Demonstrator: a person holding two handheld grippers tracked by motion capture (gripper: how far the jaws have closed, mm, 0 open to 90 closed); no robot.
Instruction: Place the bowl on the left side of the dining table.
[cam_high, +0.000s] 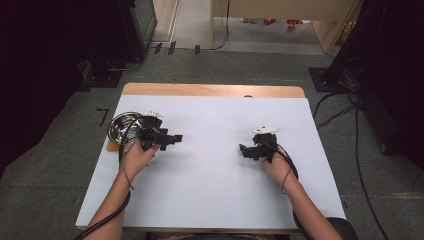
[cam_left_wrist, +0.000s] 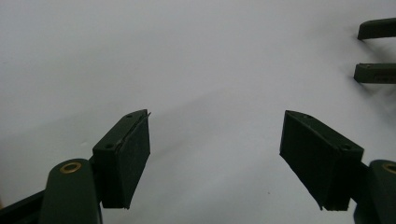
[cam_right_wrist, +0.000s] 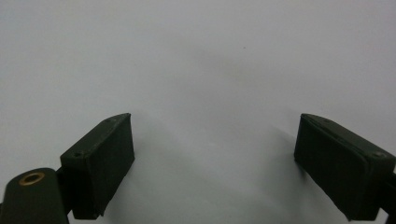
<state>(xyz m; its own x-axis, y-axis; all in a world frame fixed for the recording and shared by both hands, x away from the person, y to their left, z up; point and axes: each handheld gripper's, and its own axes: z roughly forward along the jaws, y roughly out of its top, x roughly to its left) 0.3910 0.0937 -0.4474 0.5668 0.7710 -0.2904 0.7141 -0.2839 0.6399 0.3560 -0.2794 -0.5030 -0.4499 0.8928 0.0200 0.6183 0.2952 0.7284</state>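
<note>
Hands come in from the near edge of the counter (cam_high: 210, 200), two of them, and each one holds one hand-held gripper. That makes two grippers. The left hand-held gripper (cam_high: 176, 138) sits near the left side, with its tips pointing toward the middle. In the left gripper view (cam_left_wrist: 215, 158) its two black jaws stand far apart with nothing between them, so it is open. The right hand-held gripper (cam_high: 243, 150) sits right of the middle and points back at the left one. In the right gripper view (cam_right_wrist: 215, 163) its two jaws are also wide apart and hold nothing, so it is open too. The two grippers are well apart, and the white top between them is bare, so there is lots of room to move there. In the left gripper view, the two dark tips of the other gripper (cam_left_wrist: 376, 51) show far off at the right edge.

One shiny metal bowl (cam_high: 121, 126) is the one thing on the counter. It sits at the left edge, just behind the left hand (cam_high: 136, 156), and the gripper's body hides part of it.

Farther back, a strip of bare wood (cam_high: 212, 90) runs along the far edge. Past that is grey floor (cam_high: 240, 62) with black cables (cam_high: 350, 107) on the right and dark stands on both sides.
</note>
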